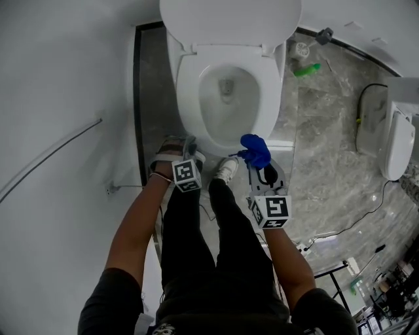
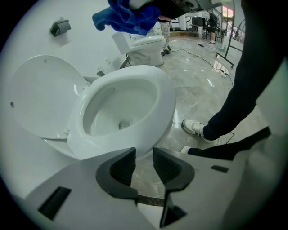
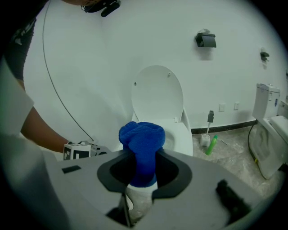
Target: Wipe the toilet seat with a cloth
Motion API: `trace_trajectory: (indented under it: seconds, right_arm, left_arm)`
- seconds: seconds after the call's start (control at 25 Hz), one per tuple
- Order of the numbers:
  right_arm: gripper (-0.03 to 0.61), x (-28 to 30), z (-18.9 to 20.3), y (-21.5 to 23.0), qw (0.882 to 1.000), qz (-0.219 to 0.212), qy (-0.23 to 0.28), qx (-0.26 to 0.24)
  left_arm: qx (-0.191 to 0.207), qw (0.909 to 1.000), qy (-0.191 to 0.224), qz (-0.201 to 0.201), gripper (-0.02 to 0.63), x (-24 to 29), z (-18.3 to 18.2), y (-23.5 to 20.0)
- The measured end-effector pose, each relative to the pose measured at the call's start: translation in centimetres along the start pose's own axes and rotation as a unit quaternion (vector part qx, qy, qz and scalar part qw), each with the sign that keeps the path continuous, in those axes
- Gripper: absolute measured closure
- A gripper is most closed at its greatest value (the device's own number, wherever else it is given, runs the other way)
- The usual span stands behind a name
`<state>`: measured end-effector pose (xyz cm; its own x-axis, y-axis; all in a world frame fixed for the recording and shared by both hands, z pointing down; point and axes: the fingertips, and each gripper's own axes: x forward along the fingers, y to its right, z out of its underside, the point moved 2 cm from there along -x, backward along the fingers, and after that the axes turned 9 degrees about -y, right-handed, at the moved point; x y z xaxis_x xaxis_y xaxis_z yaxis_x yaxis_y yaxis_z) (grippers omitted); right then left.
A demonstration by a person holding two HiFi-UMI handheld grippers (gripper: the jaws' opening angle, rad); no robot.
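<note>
Left gripper: jaws standing wide, nothing between them, just floor and the bowl's front edge beyond the tips. It's low at the front-left of the toilet.
Seat: down on the bowl, lid up against the wall.
Shoe: white, on the floor between the two grippers, just in front of the bowl.
Cloth: blue and bunched, sitting right between the jaws of the right gripper, the wad bulging out above the tips. It's over the seat's front-right rim; whether it touches the seat, I can't tell.
Cloth to left gripper: apart, the cloth off to that gripper's right across the bowl's front.
Right gripper: clamped on the cloth.
Bottle: green, lying on the floor right of the bowl.
Second toilet: far right, well apart.
</note>
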<state>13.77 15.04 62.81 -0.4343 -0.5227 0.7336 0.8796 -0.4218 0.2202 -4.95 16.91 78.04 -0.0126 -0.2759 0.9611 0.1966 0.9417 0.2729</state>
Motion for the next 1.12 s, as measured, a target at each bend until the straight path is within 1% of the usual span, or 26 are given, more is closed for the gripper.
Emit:
trace_trajectory:
  seconds: [0.16, 0.28, 0.32, 0.36, 0.4, 0.48, 0.52, 0.56, 0.6, 0.64, 0.68, 0.76, 0.84, 0.88, 0.92, 0.96, 1.08, 1.12]
  right_arm:
    - [0.486, 0.6, 0.7, -0.2, 1.000, -0.006, -0.012, -0.001]
    - [0.486, 0.8, 0.9, -0.1, 1.000, 0.002, -0.009, 0.000]
    - [0.486, 1.0, 0.9, -0.1, 1.000, 0.003, -0.010, 0.000]
    - [0.486, 1.1, 0.9, -0.1, 1.000, 0.004, -0.011, 0.001]
    - [0.486, 1.3, 0.8, -0.2, 1.000, 0.004, -0.011, 0.002]
    - [0.486, 1.6, 0.3, -0.3, 1.000, 0.003, -0.010, 0.001]
    - [0.486, 1.8, 0.0, -0.3, 1.000, 0.003, -0.008, 0.000]
    - [0.486, 1.9, -0.4, -0.4, 1.000, 0.004, -0.006, -0.002]
    - [0.486, 2.0, -0.9, -0.5, 1.000, 0.005, -0.005, -0.004]
    - [0.486, 2.1, -1.4, -0.6, 1.000, 0.005, -0.003, -0.005]
    - [0.486, 2.3, -1.9, -0.7, 1.000, 0.004, -0.001, -0.006]
    - [0.486, 3.0, -3.2, -0.8, 1.000, 0.008, 0.008, -0.014]
    - [0.486, 4.2, -4.4, -1.2, 0.999, 0.017, 0.021, -0.031]
    - [0.486, 4.9, -5.1, -1.5, 0.999, 0.020, 0.026, -0.039]
    - [0.486, 5.8, -5.8, -1.8, 0.998, 0.022, 0.030, -0.044]
    - [0.486, 6.8, -6.5, -2.1, 0.998, 0.022, 0.033, -0.046]
    - [0.486, 10.6, -9.0, -2.4, 0.998, 0.020, 0.035, -0.047]
    - [0.486, 12.0, -9.7, -2.5, 0.998, 0.019, 0.035, -0.044]
  left_arm:
    - [0.005, 0.9998, -0.013, 0.013, 0.488, 1.6, 0.1, 0.3]
    - [0.012, 0.9998, -0.004, 0.013, 0.488, 1.7, 0.1, 0.3]
    - [0.007, 0.9998, 0.000, 0.016, 0.489, 1.6, 0.0, 0.4]
    - [-0.005, 0.9997, 0.004, 0.023, 0.489, 1.5, 0.0, 0.3]
    - [-0.027, 0.9991, 0.009, 0.032, 0.489, 1.3, 0.0, 0.3]
    - [-0.096, 0.9938, 0.028, 0.049, 0.489, 0.2, 0.0, -0.2]
    - [-0.141, 0.9876, 0.045, 0.053, 0.492, -0.7, 0.0, -0.7]
    - [-0.194, 0.9773, 0.065, 0.054, 0.508, -1.9, 0.0, -1.5]
    - [-0.252, 0.9620, 0.089, 0.055, 0.519, -3.3, 0.0, -2.4]
    - [-0.311, 0.9420, 0.114, 0.055, 0.536, -4.7, 0.0, -3.4]
    - [-0.366, 0.9189, 0.138, 0.054, 0.563, -6.2, 0.1, -4.5]
    - [-0.455, 0.8709, 0.179, 0.049, 0.594, -8.4, 0.3, -6.9]
    - [-0.523, 0.8250, 0.209, 0.042, 0.603, -9.6, 0.6, -9.1]
    - [-0.549, 0.8057, 0.218, 0.038, 0.603, -9.9, 0.8, -10.1]
    - [-0.569, 0.7900, 0.225, 0.033, 0.603, -10.0, 1.1, -11.1]
    - [-0.584, 0.7780, 0.230, 0.028, 0.603, -9.9, 1.3, -12.1]
    - [-0.616, 0.7502, 0.240, 0.016, 0.603, -8.9, 1.9, -15.1]
    - [-0.625, 0.7425, 0.241, 0.012, 0.603, -8.5, 2.2, -16.1]
